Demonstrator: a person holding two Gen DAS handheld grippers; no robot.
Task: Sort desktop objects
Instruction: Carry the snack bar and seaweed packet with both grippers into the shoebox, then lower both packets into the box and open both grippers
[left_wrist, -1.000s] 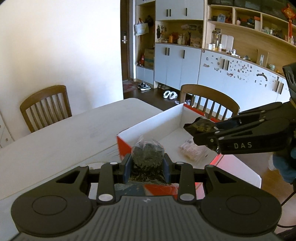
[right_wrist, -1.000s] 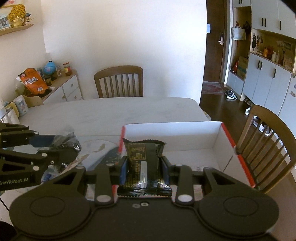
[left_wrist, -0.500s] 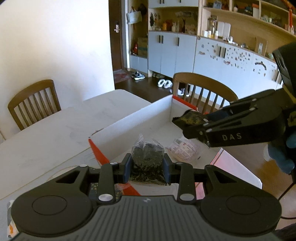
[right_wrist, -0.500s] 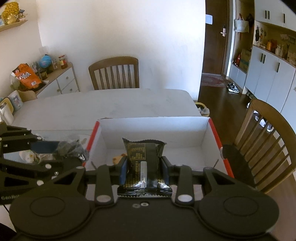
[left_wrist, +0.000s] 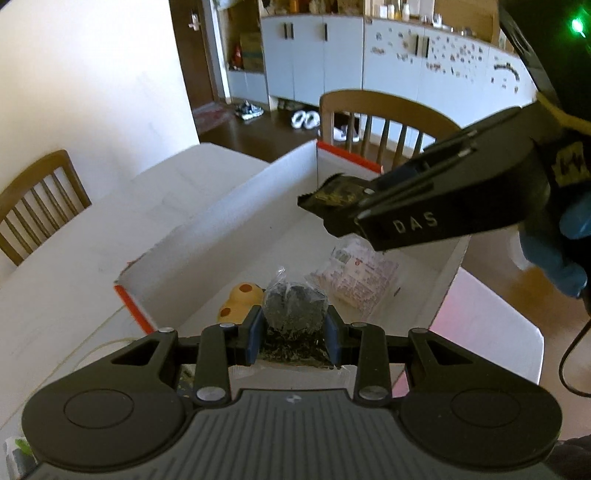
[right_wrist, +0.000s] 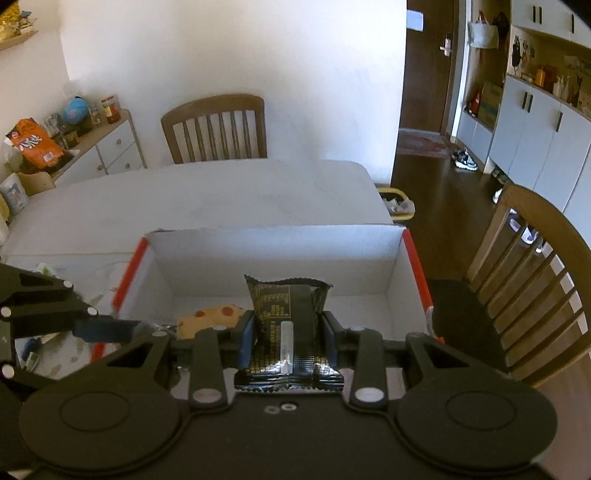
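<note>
**Holding two packets above the box**

Counting two tongs, each clamped on one packet: my left tongs (left_wrist: 294, 334) pinch a clear bag of dark bits (left_wrist: 295, 308), my right tongs (right_wrist: 287, 338) grip a black foil snack (right_wrist: 287, 317). Both packets hang over the white box (right_wrist: 273, 242) on the table (right_wrist: 207, 199), where one yellow spotted toy (left_wrist: 240, 299) and one clear pink-printed packet (left_wrist: 360, 275) lie.

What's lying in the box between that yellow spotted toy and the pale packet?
In the left wrist view, the clear bag of dark bits held by the left hand-held gripper sits between the yellow spotted toy and the pale packet.
</note>
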